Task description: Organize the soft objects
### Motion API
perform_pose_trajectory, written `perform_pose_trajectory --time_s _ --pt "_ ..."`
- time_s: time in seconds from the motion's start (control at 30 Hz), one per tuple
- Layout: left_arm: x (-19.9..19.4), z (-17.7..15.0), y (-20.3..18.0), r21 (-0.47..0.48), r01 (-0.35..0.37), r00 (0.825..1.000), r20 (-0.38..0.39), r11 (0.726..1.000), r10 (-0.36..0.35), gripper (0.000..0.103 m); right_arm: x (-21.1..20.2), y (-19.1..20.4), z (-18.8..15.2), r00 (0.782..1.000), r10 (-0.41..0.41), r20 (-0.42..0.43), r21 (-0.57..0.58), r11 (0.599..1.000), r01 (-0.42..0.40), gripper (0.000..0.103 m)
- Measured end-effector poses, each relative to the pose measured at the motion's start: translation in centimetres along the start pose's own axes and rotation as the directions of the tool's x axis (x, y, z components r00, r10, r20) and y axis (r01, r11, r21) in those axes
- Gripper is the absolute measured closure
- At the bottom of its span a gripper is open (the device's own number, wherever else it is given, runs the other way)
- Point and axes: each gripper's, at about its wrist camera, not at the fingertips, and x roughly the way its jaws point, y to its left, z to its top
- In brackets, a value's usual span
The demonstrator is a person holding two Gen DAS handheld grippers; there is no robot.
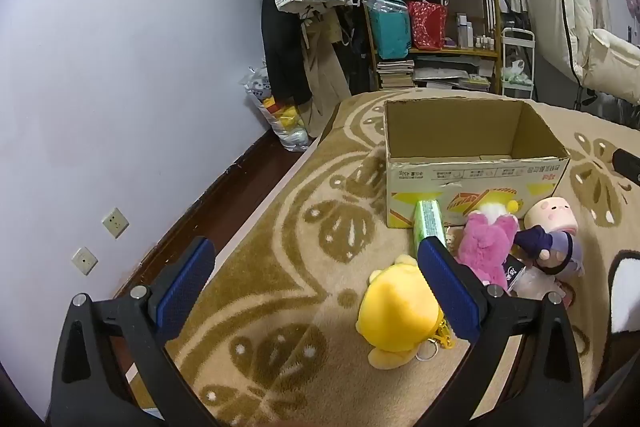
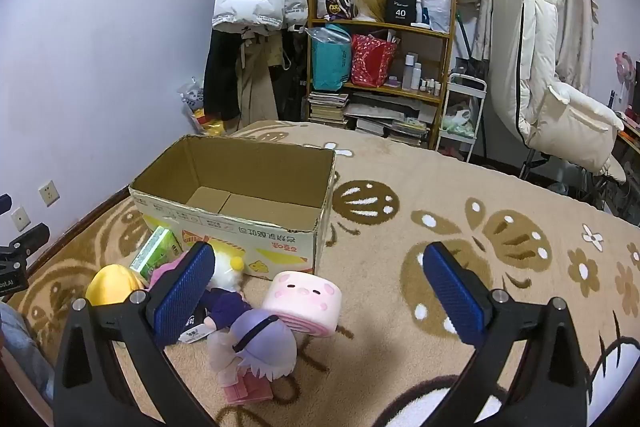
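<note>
A: Blue-padded and spread wide, the left gripper (image 1: 316, 281) is hovering over the blanket (image 1: 280, 267), gripping nothing; the yellow plush (image 1: 396, 311) is lying just beside its right pad.

B: The right gripper (image 2: 320, 287) is gaping too, empty, above the purple-haired doll (image 2: 260, 343) and pink plush block (image 2: 306, 297).

A: Beyond them, the pink furry toy (image 1: 486, 247) and green pack (image 1: 428, 223) are resting against the open cardboard box (image 1: 472, 179).
</note>
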Motion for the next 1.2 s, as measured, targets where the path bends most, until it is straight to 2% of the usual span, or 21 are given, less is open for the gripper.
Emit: perform_pose_trajectory --time_s 0.23,0.47,0.5,1.2 --pt "0.3 0.17 -0.62 0.021 -0.007 1.0 -0.014 1.0 0.007 0.003 -0.01 0.03 -0.02 1.0 -0.004 0.002 -0.003 1.0 0.004 0.0" --pt "-0.15 -0.32 -0.67 -0.004 -0.016 1.0 0.001 1.0 0.016 0.003 0.0 0.06 -0.03 1.0 -0.001 0.001 -0.004 1.0 0.001 0.0" --pt "0.3 -0.21 0.14 -0.009 0.0 1.0 -0.005 1.0 0.0 0.003 0.01 0.08 -0.02 1.0 -0.001 0.0 -0.005 1.0 0.001 0.0" --pt "0.21 -0.24 -0.02 0.001 -0.004 1.0 0.004 1.0 0.004 0.003 -0.02 0.09 -0.08 1.0 -0.002 0.001 -0.004 1.0 0.002 0.0"
